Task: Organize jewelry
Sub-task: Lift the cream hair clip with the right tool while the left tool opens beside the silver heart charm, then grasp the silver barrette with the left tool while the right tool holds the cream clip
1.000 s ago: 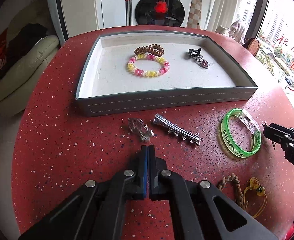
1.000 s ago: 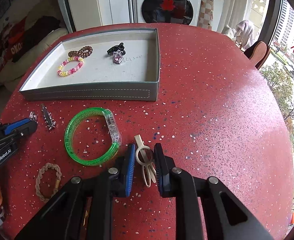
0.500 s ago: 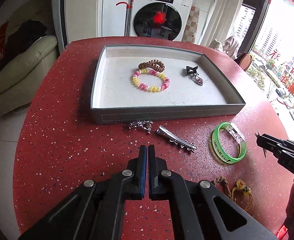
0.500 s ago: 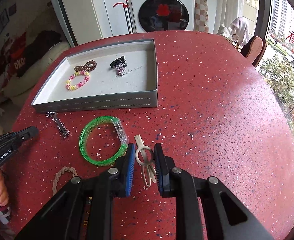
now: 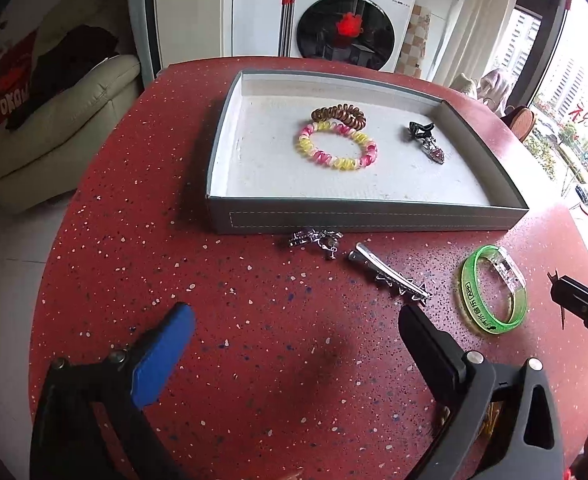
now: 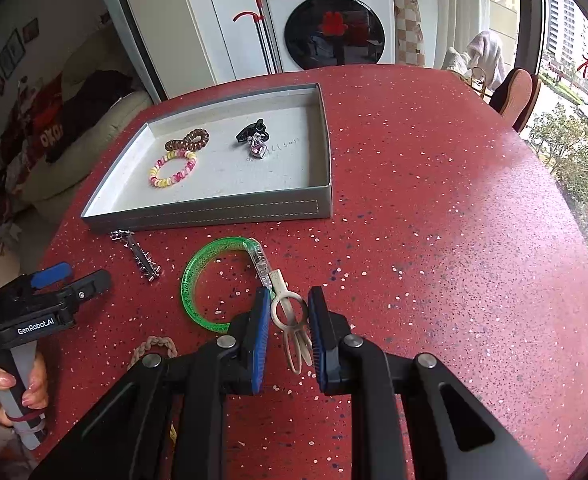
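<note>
Left gripper was opening wide over bare tabletop, nothing between its jaws. Right gripper clamped a cream hair clip, green bangle at ten o'clock.

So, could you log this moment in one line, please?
left gripper: opening, empty | right gripper: shut on beige clip | tray: three pieces

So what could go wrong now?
1. The right tongs pinch a thin beige clip that touches the green bangle; lifting it might nudge the bangle.
2. The left tongs are opening with nothing between them. The silver star clip and small silver charm lie close together, so one grab could catch or knock both.
</note>
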`<act>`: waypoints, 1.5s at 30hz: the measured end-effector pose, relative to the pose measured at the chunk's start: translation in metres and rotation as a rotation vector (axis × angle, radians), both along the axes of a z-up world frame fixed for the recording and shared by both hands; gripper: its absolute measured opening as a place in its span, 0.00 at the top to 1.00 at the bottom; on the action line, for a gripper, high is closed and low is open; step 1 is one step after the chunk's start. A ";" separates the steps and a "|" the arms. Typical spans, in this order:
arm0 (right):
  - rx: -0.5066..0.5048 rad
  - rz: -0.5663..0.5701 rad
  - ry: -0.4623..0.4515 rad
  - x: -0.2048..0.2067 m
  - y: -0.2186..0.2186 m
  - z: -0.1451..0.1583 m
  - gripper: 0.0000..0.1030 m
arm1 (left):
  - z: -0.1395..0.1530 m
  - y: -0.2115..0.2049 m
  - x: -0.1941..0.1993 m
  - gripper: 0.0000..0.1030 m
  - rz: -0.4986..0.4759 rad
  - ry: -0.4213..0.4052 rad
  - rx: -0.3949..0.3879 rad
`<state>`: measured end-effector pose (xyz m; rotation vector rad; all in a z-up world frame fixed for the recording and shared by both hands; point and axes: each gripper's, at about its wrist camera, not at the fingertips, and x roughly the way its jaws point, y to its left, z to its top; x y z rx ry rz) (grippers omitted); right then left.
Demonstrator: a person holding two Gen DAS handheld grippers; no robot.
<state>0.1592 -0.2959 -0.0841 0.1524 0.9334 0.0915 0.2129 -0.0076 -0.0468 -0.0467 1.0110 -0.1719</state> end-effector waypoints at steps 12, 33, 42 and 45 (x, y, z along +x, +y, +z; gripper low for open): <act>0.040 -0.005 -0.050 -0.013 -0.008 0.013 0.79 | -0.006 -0.047 0.018 0.16 0.185 0.121 -0.009; 0.093 -0.017 -0.091 -0.018 -0.011 0.026 0.79 | 0.010 -0.027 -0.022 0.80 -0.088 0.001 -0.053; 0.091 -0.002 -0.079 -0.011 0.000 0.027 0.79 | 0.017 -0.020 -0.016 0.80 -0.119 -0.001 -0.083; 0.091 -0.002 -0.082 -0.011 0.001 0.028 0.79 | 0.027 -0.020 -0.018 0.80 -0.131 -0.026 -0.090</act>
